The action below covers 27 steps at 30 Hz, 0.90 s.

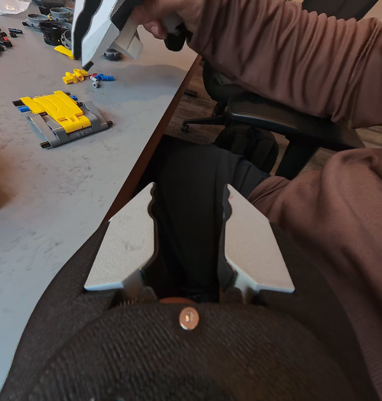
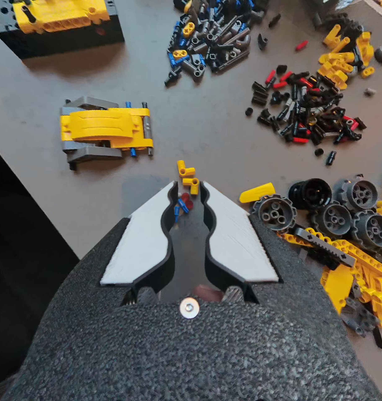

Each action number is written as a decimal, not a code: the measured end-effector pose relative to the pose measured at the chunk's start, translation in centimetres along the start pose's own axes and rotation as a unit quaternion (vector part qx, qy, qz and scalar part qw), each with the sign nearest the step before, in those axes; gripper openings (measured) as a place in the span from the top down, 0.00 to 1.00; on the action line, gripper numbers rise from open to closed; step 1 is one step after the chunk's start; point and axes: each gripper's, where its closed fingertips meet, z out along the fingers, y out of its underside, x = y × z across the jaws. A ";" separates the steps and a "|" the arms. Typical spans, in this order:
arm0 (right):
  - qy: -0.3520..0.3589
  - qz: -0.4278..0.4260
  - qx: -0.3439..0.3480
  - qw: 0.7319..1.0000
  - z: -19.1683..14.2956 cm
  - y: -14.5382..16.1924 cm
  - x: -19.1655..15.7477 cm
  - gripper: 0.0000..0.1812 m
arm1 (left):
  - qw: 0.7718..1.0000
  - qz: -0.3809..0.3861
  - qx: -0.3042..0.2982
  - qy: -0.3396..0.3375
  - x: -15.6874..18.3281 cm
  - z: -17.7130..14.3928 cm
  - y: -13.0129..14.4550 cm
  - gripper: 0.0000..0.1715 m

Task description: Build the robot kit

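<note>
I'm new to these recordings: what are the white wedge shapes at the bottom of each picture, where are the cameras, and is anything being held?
No robot here: a person carries two hand-held tools, each with a camera looking along its white fingers. The left gripper hangs open and empty past the grey table edge, over the person's lap. The right gripper hovers open above small yellow elbow connectors and red and blue pins, gripping nothing. Nearby lie a yellow-and-grey brick assembly, grey toothed wheel hubs and piles of loose pieces.
</note>
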 end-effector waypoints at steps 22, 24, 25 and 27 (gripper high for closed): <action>-0.035 0.031 0.006 0.999 -1.3 -1.3 -0.4 0.97 | 1.000 -0.004 0.007 -0.005 -0.5 -0.5 -0.2 0.67; -0.039 0.035 0.027 0.998 -1.7 -1.6 -1.7 0.97 | 1.000 -0.002 0.008 -0.006 -0.4 -0.6 -0.3 0.67; -0.041 0.034 0.031 0.998 -1.8 -1.6 -2.5 0.97 | 1.000 -0.001 0.009 -0.007 -0.4 -0.7 -0.3 0.67; -0.039 0.029 0.032 0.998 -1.8 -1.2 -3.7 0.97 | 1.000 0.002 0.009 -0.009 -0.4 -0.7 -0.4 0.67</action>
